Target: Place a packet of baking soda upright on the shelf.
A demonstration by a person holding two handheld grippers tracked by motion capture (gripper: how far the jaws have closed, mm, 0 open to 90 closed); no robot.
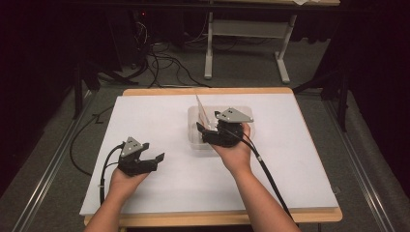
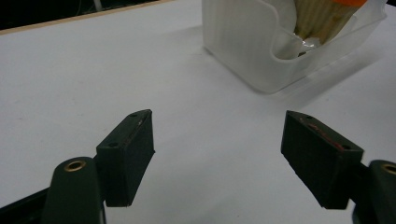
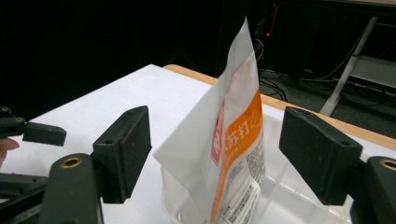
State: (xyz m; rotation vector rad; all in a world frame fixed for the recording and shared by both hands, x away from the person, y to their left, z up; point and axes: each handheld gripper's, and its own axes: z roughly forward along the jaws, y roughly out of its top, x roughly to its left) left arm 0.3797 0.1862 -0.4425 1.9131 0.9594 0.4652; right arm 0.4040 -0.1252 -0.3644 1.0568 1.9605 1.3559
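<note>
The left gripper (image 1: 153,158) rests low over the bare white table top (image 1: 159,125), well to the left of the work, its jaws standing apart with nothing between them. It is best kept parked there, clear of the container, so its cable does not sweep toward the packet.

Further right, the clear plastic container (image 1: 195,140) sits near the middle of the table. In it stands a snack packet (image 3: 233,140), upright and leaning slightly, its lower end down inside the container and its sealed top edge poking well above the rim.

The right gripper (image 1: 209,127) hovers just over the container, and in the right gripper view its jaws are spread wide on either side of the packet, neither pad pressing on it. The step in hand looks like letting the packet settle in the container. To do it well, I would draw the gripper straight up and back along the packet's plane, keeping the pads off its faces, since a brush against the thin film could tip it over the rim.

The packet carries an orange band with white Chinese characters, 苏打 among them, beside a small red mark; the fine print below is too small to read
</note>
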